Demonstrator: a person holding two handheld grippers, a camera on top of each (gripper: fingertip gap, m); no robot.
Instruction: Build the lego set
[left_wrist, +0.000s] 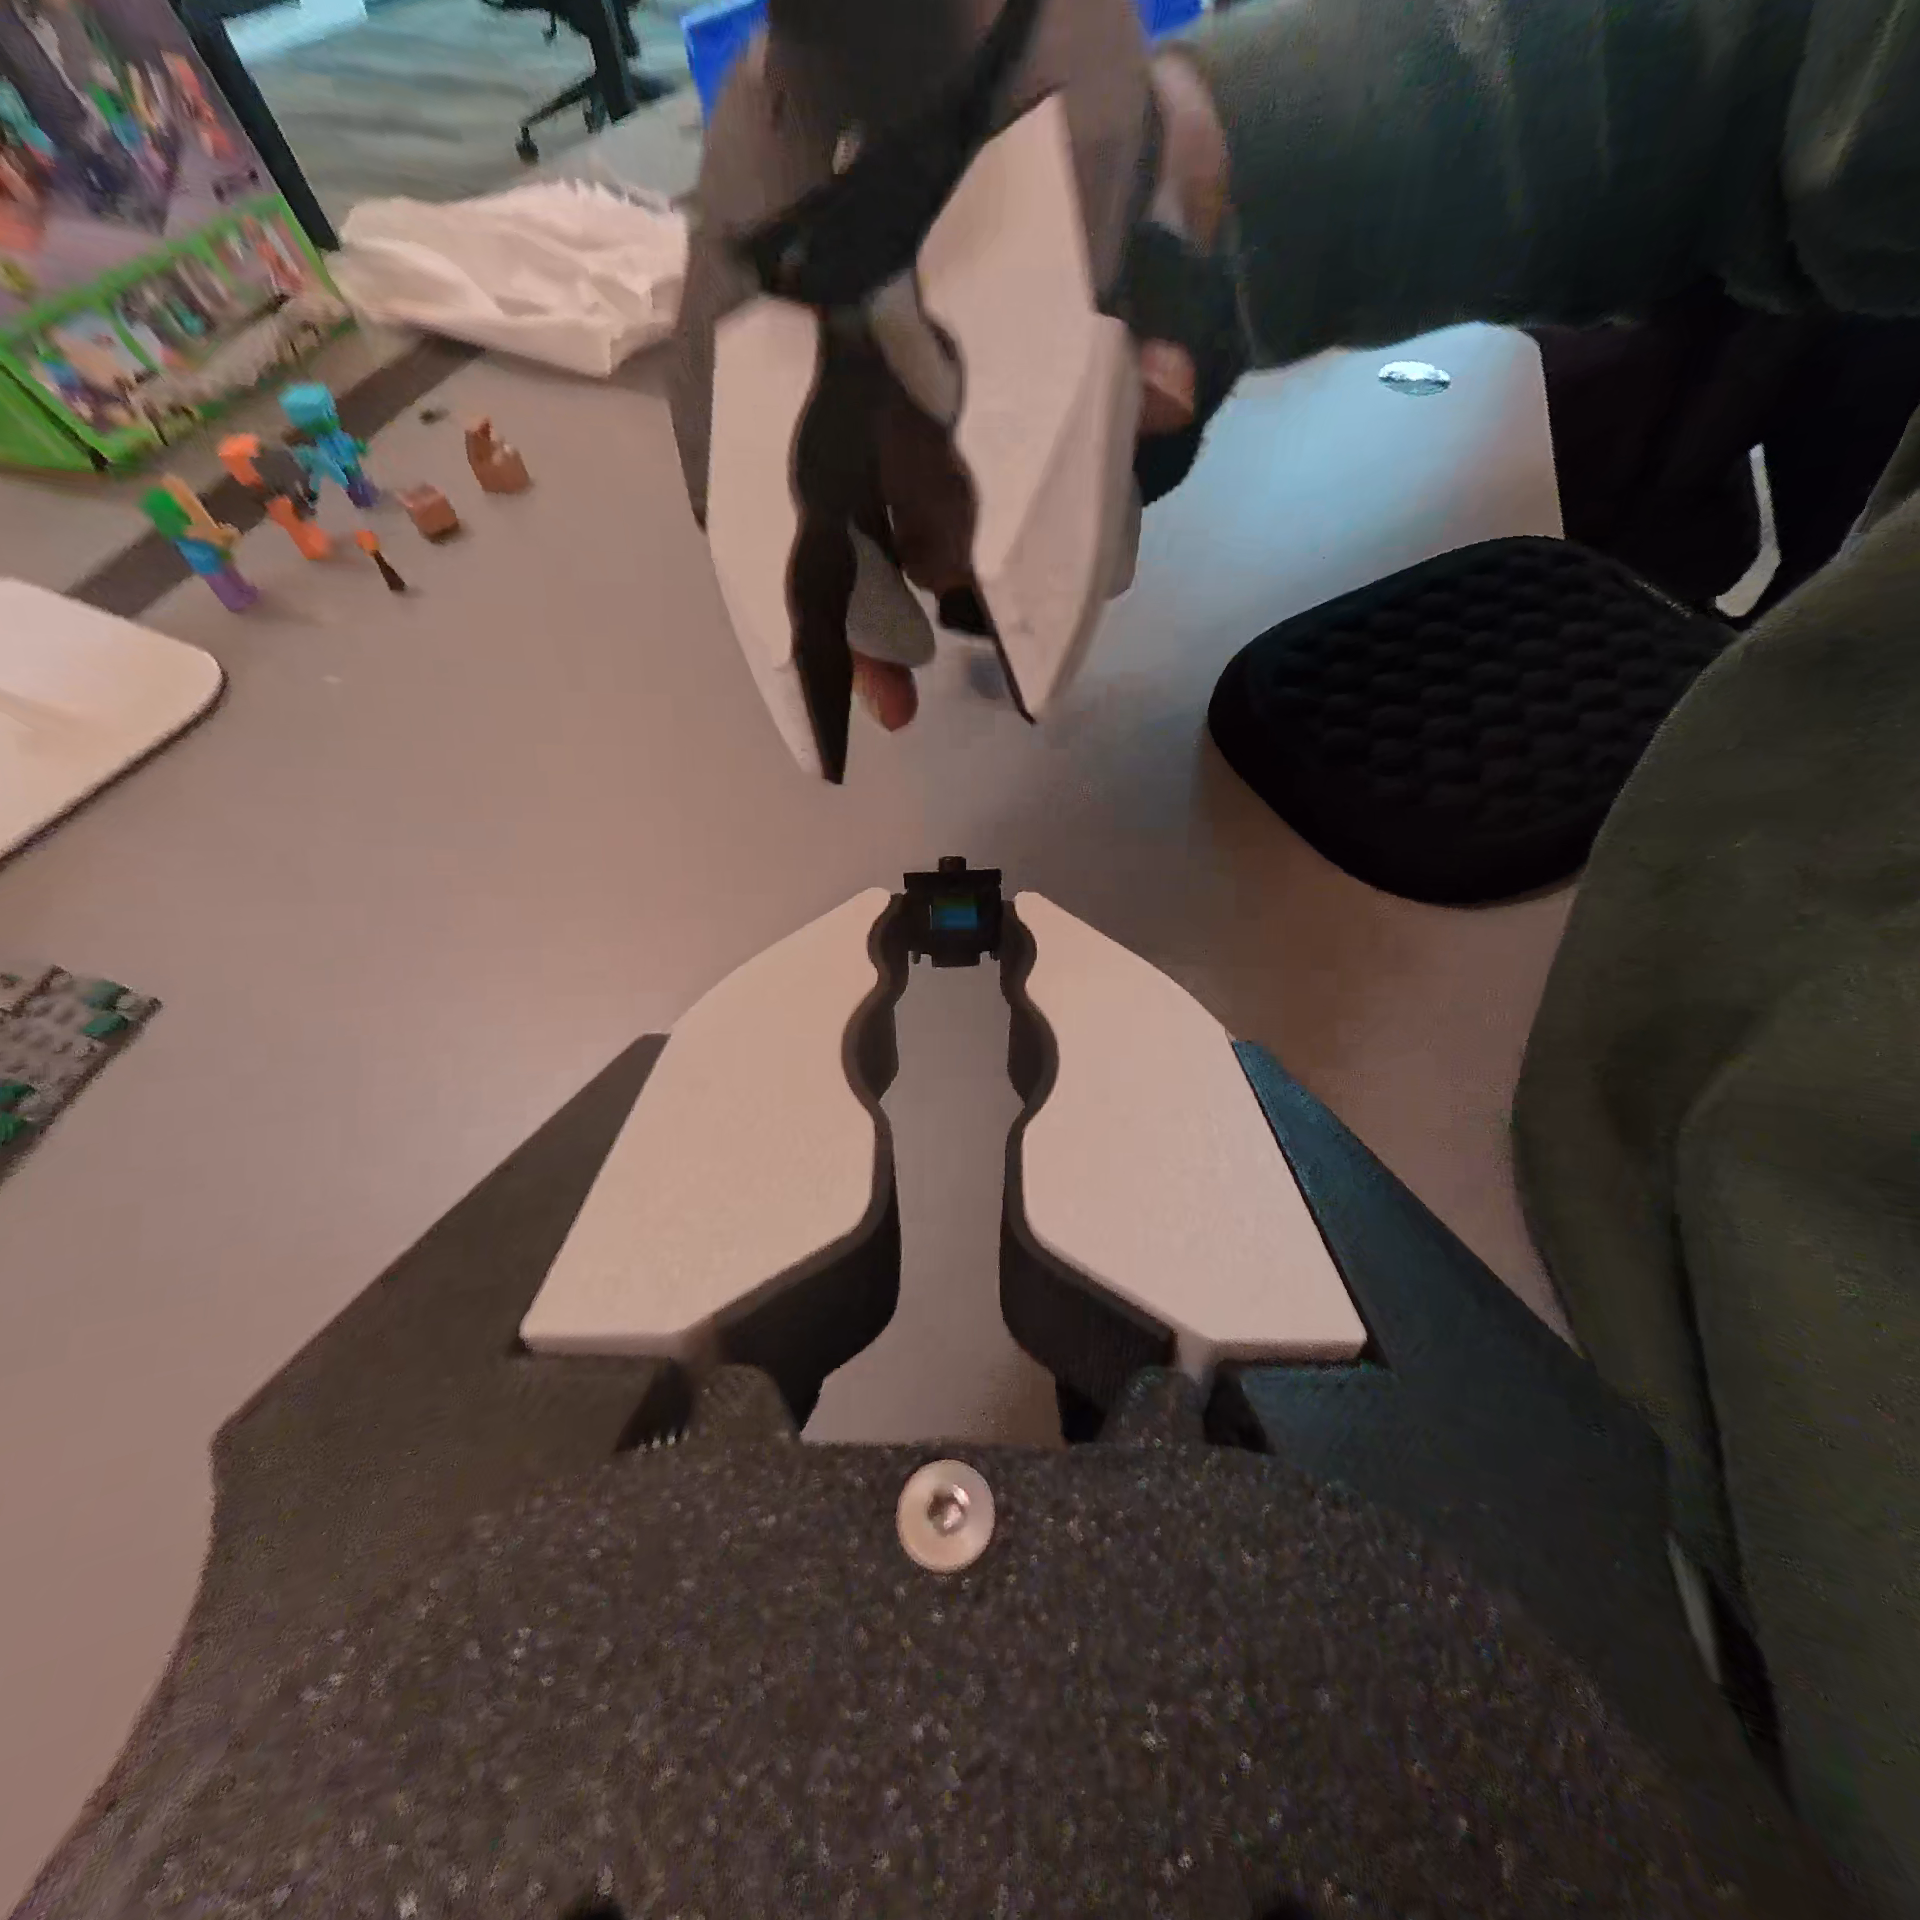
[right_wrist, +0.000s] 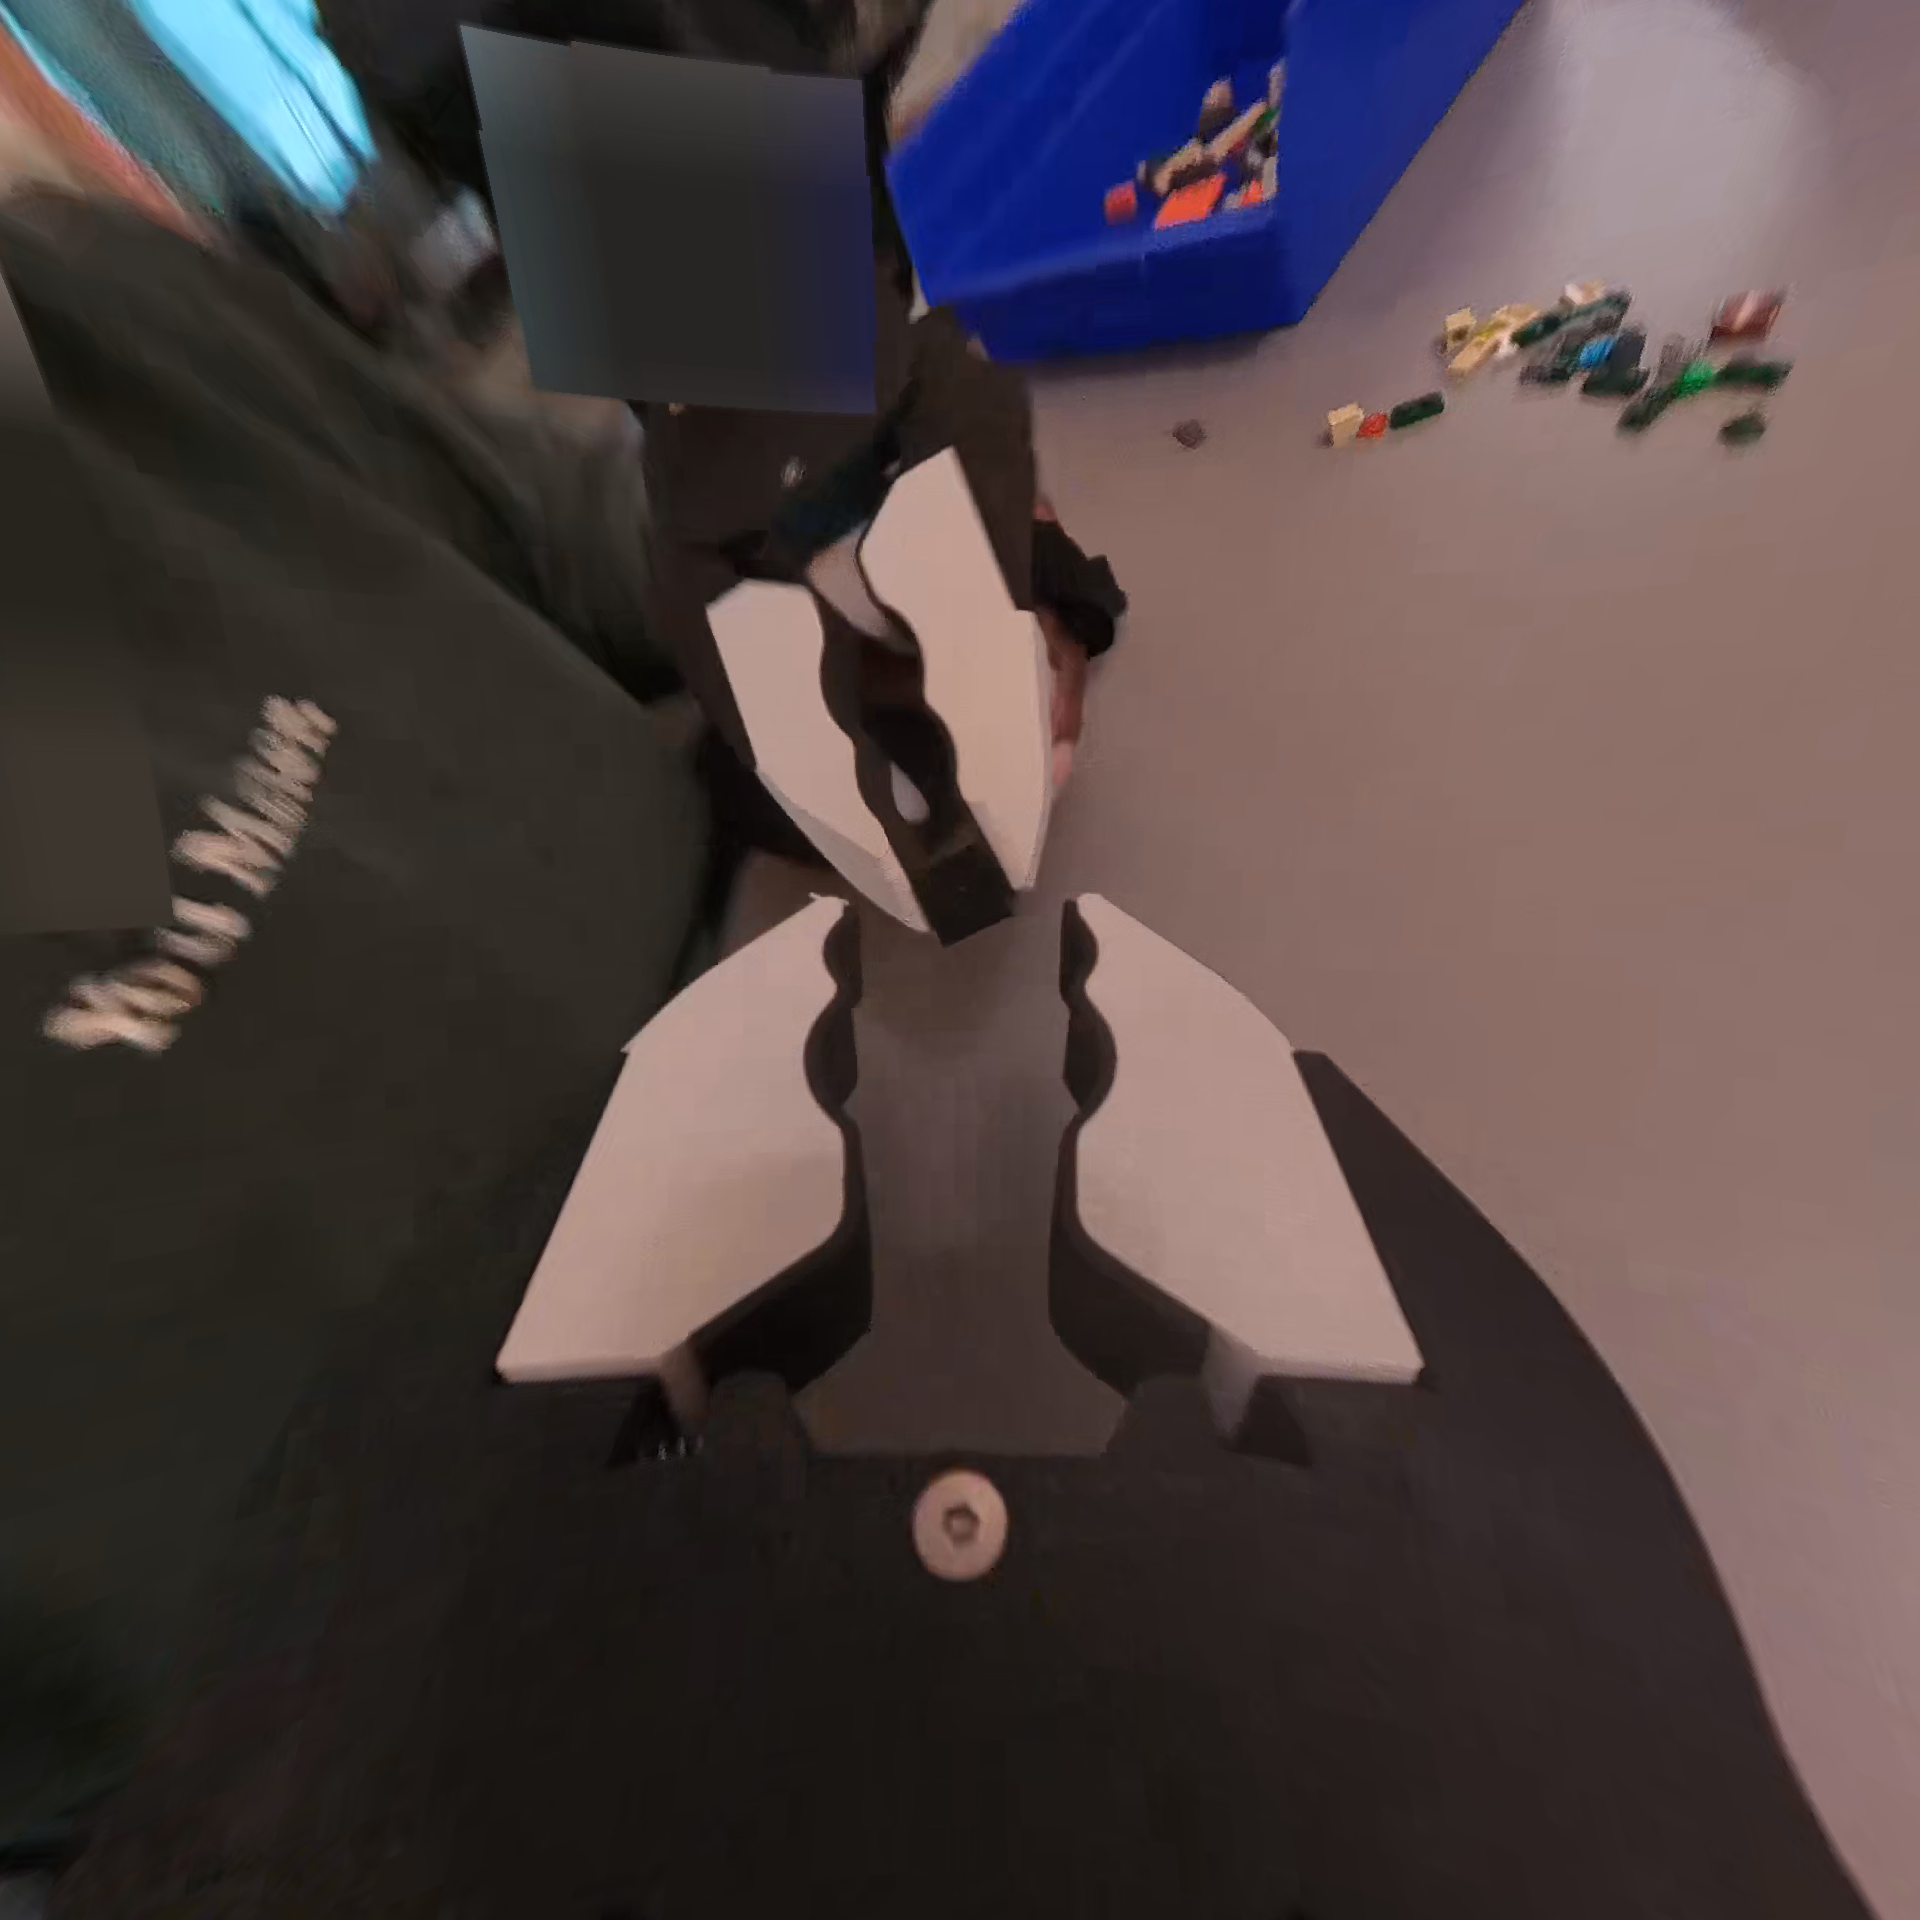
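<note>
My left gripper (left_wrist: 951, 914) is shut on a small black lego piece (left_wrist: 951, 925) with a blue-green patch, pinched at its fingertips above the grey table (left_wrist: 468, 883). My right gripper (left_wrist: 925, 743) hangs just beyond it, tips pointing down at the piece, open and empty. In the right wrist view my right gripper (right_wrist: 956, 914) is open with a wide gap. The left gripper (right_wrist: 966, 902) faces it, with the black piece (right_wrist: 961, 883) just past my right fingertips and not touching them.
Several minifigures (left_wrist: 301, 488) and small brown pieces stand at the left near the lego box (left_wrist: 135, 260) and a white bag (left_wrist: 509, 281). A grey studded plate (left_wrist: 62, 1039) lies at the left edge. A blue bin (right_wrist: 1122, 208) and loose pieces (right_wrist: 1600, 353) lie far right. A black mesh chair part (left_wrist: 1455, 727) is at the table's right edge. Less than 4 cm separates the two grippers' tips.
</note>
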